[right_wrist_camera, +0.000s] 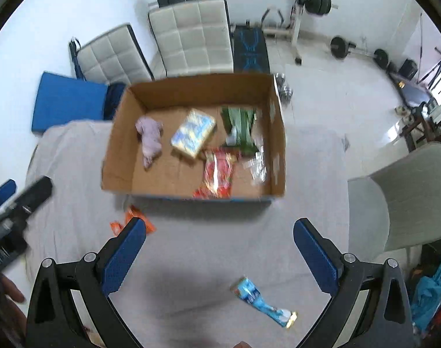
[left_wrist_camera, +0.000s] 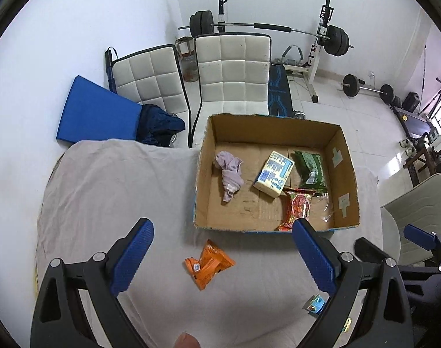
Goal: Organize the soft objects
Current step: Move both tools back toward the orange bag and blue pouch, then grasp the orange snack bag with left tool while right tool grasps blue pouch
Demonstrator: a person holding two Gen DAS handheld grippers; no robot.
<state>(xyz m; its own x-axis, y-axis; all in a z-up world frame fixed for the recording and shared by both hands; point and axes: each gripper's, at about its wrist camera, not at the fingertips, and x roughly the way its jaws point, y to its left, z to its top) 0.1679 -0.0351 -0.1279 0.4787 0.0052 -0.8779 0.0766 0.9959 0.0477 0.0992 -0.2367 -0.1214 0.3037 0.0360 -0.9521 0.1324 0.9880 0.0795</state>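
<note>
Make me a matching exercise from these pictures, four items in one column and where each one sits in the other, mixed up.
Items:
1. purple cloth
2. orange packet
3. green bag
4. light blue wrapper

Places:
A. on the sheet, between the open right tongs
B. left part of the cardboard box
C. on the sheet, between the open left tongs, in front of the box
D. far right part of the box

Pairs: 1-B, 2-C, 3-D, 4-A
</note>
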